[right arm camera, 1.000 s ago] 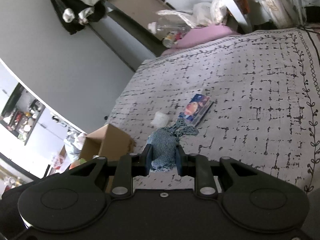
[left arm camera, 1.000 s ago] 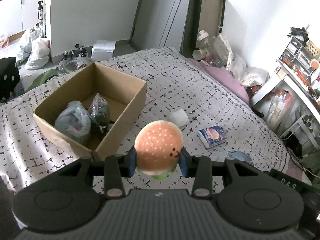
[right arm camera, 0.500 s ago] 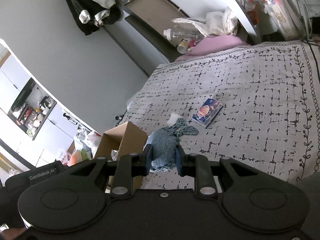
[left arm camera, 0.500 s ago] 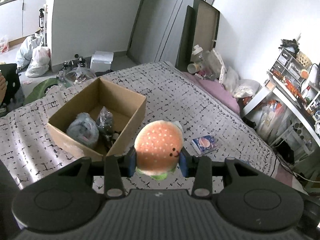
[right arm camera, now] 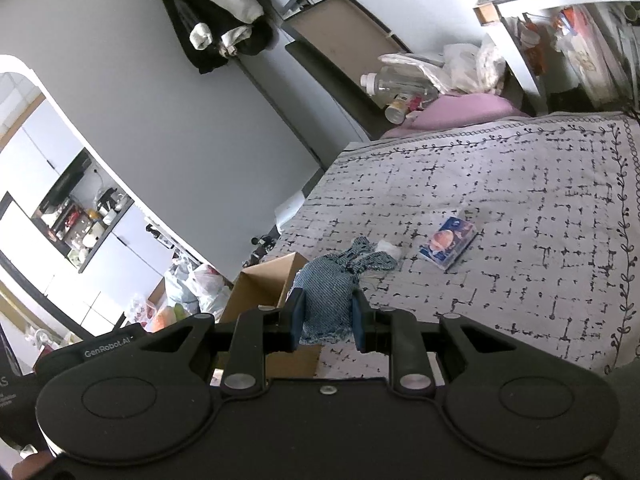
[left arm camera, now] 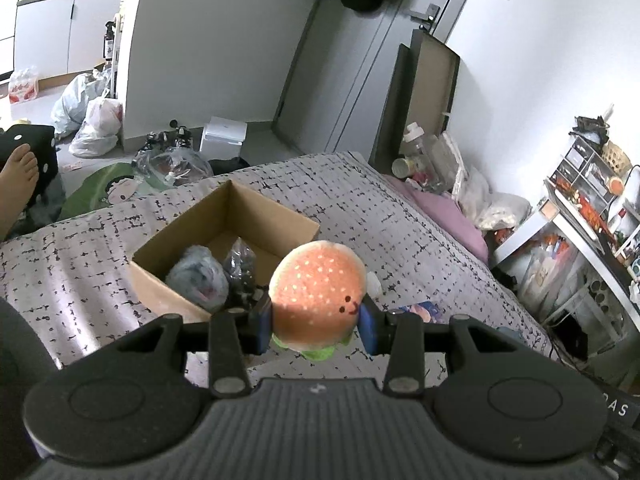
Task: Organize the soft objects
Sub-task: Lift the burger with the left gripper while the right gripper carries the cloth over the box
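Observation:
My left gripper (left arm camera: 316, 326) is shut on a round burger plush (left arm camera: 318, 294) with an orange bun and a green frill, held above the bed. Beyond it to the left stands an open cardboard box (left arm camera: 280, 222) holding a grey bundle (left arm camera: 198, 278) and a dark bagged item (left arm camera: 240, 266). My right gripper (right arm camera: 328, 320) is shut on a blue knitted cloth (right arm camera: 330, 284), lifted over the bedspread. The cardboard box (right arm camera: 260, 284) shows just left of that cloth, and the left gripper's body (right arm camera: 108, 350) sits at the lower left of the right wrist view.
On the patterned bedspread (right arm camera: 540, 208) lie a small picture packet (right arm camera: 448, 240) and a white crumpled piece (right arm camera: 388, 248). A pink pillow (left arm camera: 448, 212) and bottles line the far bed edge. Shelves (left arm camera: 592, 200) stand right. Bags (left arm camera: 96, 128) and a person's bare foot (left arm camera: 18, 176) are left.
Both grippers have risen with their loads still held. In both views the bed, box and packet have sunk lower and look smaller, and more of the room shows.

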### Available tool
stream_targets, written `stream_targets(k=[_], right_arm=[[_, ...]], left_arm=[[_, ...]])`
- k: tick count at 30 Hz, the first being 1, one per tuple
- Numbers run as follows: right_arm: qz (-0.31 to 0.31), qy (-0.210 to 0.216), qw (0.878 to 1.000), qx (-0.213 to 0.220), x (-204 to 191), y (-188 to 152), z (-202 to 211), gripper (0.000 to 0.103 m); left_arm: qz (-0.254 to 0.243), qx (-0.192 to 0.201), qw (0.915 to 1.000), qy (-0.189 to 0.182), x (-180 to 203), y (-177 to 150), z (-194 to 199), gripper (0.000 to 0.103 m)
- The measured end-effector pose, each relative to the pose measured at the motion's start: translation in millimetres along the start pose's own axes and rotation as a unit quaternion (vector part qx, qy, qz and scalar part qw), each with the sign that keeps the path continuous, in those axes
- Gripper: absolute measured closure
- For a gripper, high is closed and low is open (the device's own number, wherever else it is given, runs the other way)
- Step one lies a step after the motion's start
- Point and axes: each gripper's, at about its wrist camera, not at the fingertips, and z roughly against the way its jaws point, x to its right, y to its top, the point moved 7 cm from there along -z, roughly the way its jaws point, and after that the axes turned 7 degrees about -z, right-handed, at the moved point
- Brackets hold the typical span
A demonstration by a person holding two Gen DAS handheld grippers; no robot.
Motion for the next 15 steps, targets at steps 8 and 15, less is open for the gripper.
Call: stream_targets(k=[8, 15], right_arm=[[0.016, -0.017, 1.0, 0.006, -18, -4, -6, 0.079], [0.02, -0.011, 1.0, 0.018, -37, 2, -20, 0.079]], left_arm=[[0.005, -0.003, 1.0, -0.004, -11, 7, -1, 0.062], [0.002, -0.009, 0.9999, -0.012, -23, 20, -11, 0.062]])
